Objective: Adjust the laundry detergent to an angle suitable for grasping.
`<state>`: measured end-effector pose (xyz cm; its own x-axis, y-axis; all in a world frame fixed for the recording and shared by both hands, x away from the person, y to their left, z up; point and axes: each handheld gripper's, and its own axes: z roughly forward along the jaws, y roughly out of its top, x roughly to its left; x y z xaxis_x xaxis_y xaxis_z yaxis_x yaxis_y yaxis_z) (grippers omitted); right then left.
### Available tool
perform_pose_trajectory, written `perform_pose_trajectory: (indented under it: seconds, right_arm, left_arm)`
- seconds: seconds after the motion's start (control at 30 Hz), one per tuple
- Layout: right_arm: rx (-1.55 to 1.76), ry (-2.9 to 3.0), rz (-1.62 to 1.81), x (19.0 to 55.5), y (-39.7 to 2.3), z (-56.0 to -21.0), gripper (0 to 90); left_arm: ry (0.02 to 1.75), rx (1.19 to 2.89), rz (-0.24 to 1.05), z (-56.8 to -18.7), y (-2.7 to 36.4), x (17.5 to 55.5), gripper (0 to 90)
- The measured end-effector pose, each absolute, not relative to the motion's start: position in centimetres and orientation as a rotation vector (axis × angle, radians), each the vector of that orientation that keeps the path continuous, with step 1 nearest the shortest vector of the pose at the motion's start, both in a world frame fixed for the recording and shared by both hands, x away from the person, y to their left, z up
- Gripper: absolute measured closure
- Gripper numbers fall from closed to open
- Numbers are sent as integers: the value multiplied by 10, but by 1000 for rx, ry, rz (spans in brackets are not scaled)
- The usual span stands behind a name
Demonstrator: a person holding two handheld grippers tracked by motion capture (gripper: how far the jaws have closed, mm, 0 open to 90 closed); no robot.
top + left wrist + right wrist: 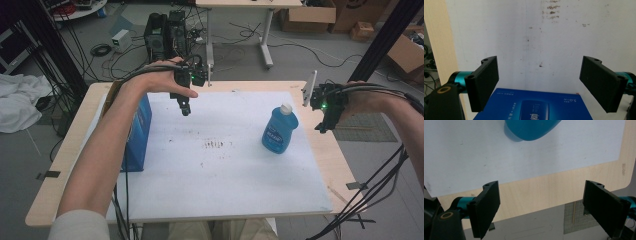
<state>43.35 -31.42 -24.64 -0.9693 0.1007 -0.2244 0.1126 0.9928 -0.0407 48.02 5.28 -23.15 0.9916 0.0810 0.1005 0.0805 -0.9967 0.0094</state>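
Observation:
A blue bottle point(279, 129) with a white cap stands upright on the white sheet point(225, 165), right of the middle; its blue base point(531, 128) shows at the top of the right gripper view. A blue box point(136, 131) stands at the sheet's left edge, and its printed top point(534, 106) lies below my left jaws. My left gripper point(185, 108) hangs open above the sheet's far left part, holding nothing. Off the table's right edge, to the right of the bottle, my right gripper point(324, 126) is held open and empty.
The sheet lies on a light wooden table point(70, 145), with brown stains point(214, 145) near its middle. Cables trail from both grippers. On the floor beyond stand computer towers point(165, 32), a desk and cardboard boxes point(407, 50). A grey mat point(365, 127) lies beside the table's right edge.

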Motion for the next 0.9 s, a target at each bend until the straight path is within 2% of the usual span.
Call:
perform_pose_trajectory:
  seconds: [0.57, 0.9]
  right_arm:
    - [180, 2928, -65, 433, -314, -247, 138]
    - [178, 2928, -65, 434, -313, -246, 138]
  left_arm:
    - [117, 3137, 180, -229, 53, 475, 158]
    - [121, 3138, 134, -231, 53, 479, 158]
